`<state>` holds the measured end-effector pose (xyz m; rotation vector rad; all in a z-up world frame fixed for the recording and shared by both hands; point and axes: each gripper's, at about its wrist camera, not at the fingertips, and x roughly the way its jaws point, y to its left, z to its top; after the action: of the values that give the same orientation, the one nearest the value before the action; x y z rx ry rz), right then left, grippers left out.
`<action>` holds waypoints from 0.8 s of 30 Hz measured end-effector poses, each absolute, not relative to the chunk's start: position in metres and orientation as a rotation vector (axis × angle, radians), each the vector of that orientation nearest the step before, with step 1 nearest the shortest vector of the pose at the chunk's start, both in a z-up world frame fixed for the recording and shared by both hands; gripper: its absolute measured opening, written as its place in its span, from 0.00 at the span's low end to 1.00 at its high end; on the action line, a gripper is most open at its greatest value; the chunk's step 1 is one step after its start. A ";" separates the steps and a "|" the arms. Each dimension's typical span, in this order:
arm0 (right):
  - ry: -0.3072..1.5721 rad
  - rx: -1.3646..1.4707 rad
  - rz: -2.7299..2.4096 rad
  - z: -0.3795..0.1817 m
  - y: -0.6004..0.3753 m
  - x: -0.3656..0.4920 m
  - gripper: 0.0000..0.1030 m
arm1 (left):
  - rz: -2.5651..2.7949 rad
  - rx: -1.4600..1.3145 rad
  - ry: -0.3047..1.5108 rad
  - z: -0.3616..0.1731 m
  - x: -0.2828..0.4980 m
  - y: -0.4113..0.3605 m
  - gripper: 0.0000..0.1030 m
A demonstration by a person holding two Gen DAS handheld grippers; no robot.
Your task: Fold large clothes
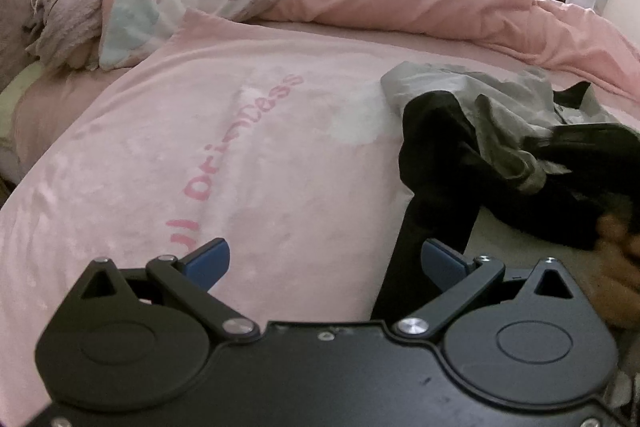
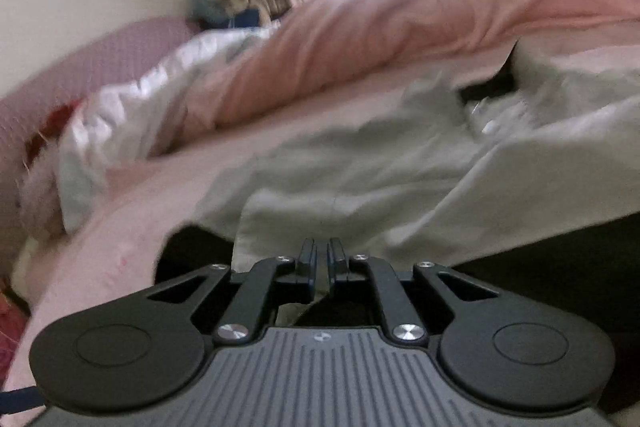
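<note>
A grey garment [image 2: 360, 155] with a black lining or a second black piece [image 1: 444, 155] lies rumpled on the bed [image 1: 260, 155], toward the right side of the pink sheet, with the pink duvet [image 1: 460, 7] pushed back behind it. That leaves a broad bare stretch of sheet to its left, which looks like the room meant for spreading it flat.

The right gripper [image 2: 322, 259] sits low at the near edge of the garment, its jaws drawn almost together with a thin fold of the pale cloth caught between them. From the way the fabric rises to the pads, I judge it is holding a hem or corner so the piece can be pulled out straight; the picture is blurred, so which edge it has I cannot tell.

The left gripper [image 1: 324, 259] hangs over the bare sheet just left of the black cloth, angled down, its jaws spread wide and holding nothing. A black strip runs beneath its right finger [image 1: 440, 259]; whether they touch I cannot say. It seems placed ready to take the other side.
</note>
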<state>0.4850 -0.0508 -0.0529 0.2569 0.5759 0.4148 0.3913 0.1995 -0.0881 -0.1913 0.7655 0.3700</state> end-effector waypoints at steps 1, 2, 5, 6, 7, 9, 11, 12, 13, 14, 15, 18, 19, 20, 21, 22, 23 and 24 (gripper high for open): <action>0.552 0.244 0.391 -0.046 -0.062 0.477 0.09 | 0.365 -0.200 0.760 -0.087 0.390 0.199 1.00; 0.518 0.233 0.360 -0.039 -0.078 0.467 0.09 | 0.359 -0.205 0.753 -0.085 0.389 0.199 1.00; 0.466 0.210 0.254 -0.027 -0.127 0.453 0.09 | 0.347 -0.193 0.742 -0.082 0.386 0.193 1.00; 0.467 0.210 0.188 -0.027 -0.148 0.451 0.09 | 0.346 -0.189 0.739 -0.082 0.385 0.191 1.00; 0.484 0.211 0.129 -0.032 -0.165 0.451 0.09 | 0.347 -0.189 0.738 -0.083 0.385 0.190 1.00; 0.490 0.156 -0.016 -0.045 -0.187 0.452 0.10 | 0.339 -0.198 0.738 -0.085 0.385 0.186 1.00; 0.504 0.023 -0.185 -0.067 -0.198 0.458 0.14 | 0.326 -0.190 0.747 -0.089 0.386 0.181 1.00; 0.564 0.018 -0.150 -0.074 -0.207 0.466 0.14 | 0.321 -0.175 0.752 -0.090 0.387 0.176 1.00; 0.580 0.062 -0.099 -0.074 -0.219 0.468 0.13 | 0.310 -0.151 0.760 -0.091 0.387 0.170 1.00; 0.591 0.110 -0.075 -0.069 -0.229 0.466 0.13 | 0.294 -0.124 0.773 -0.092 0.385 0.165 1.00; 0.616 0.190 -0.043 -0.058 -0.244 0.462 0.13 | 0.274 -0.102 0.789 -0.093 0.382 0.161 1.00; 0.561 0.318 0.039 -0.026 -0.281 0.427 0.14 | 0.202 -0.096 0.808 -0.089 0.365 0.157 1.00; 0.540 0.288 0.046 -0.015 -0.289 0.409 0.17 | 0.185 -0.104 0.815 -0.086 0.356 0.157 1.00; 0.521 0.230 0.048 -0.006 -0.296 0.389 0.28 | 0.168 -0.110 0.818 -0.084 0.348 0.158 1.00; 0.506 0.161 0.049 0.000 -0.299 0.370 0.37 | 0.150 -0.112 0.819 -0.083 0.339 0.157 1.00; 0.495 0.102 0.054 0.002 -0.304 0.352 0.58 | 0.141 -0.105 0.822 -0.083 0.328 0.156 1.00; 0.493 0.044 0.059 0.002 -0.309 0.334 0.75 | 0.140 -0.089 0.833 -0.086 0.320 0.154 1.00; 0.504 0.013 0.059 0.001 -0.313 0.323 0.79 | 0.140 -0.067 0.851 -0.090 0.314 0.152 1.00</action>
<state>0.3233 -0.3132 0.0006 0.0130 0.5042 0.0589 0.3135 0.1517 -0.0900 -0.0675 0.8510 0.1398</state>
